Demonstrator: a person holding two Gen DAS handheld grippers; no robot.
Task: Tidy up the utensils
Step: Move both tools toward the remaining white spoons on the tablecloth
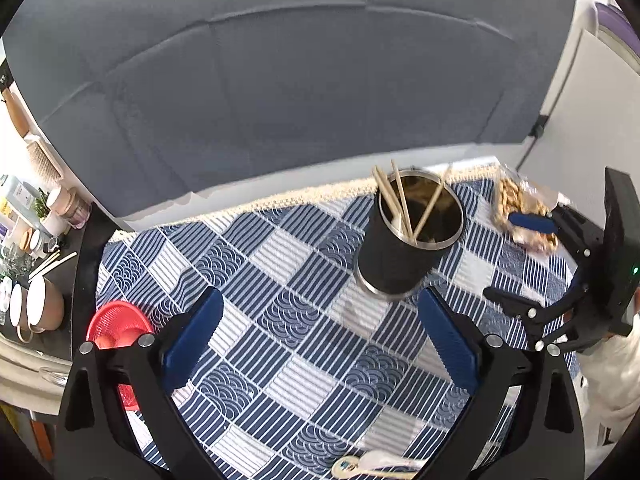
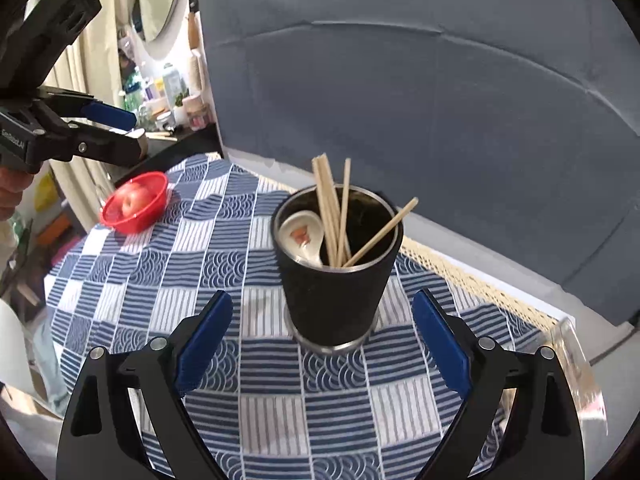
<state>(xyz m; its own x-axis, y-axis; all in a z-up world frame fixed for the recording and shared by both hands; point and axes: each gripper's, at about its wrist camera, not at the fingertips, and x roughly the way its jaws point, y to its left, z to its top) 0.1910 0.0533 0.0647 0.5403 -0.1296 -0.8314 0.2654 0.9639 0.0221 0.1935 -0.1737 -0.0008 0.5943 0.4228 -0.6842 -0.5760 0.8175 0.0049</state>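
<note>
A black metal-lined cup (image 1: 404,240) (image 2: 334,276) stands on the blue-and-white checked tablecloth (image 1: 288,320). It holds several wooden chopsticks (image 1: 400,204) (image 2: 336,216) and a white ceramic spoon (image 2: 302,236). A second white spoon (image 1: 372,466) lies on the cloth at the near edge in the left wrist view. My left gripper (image 1: 320,336) is open and empty, just short of the cup. My right gripper (image 2: 322,340) is open and empty, its fingers on either side of the cup's base, apart from it.
A red bowl (image 2: 136,202) (image 1: 116,326) with an apple sits at the table's left edge. A clear bag of snacks (image 1: 520,208) lies at the far right. A grey sofa back (image 2: 440,100) stands behind the table. A cluttered shelf (image 1: 36,240) stands at the left.
</note>
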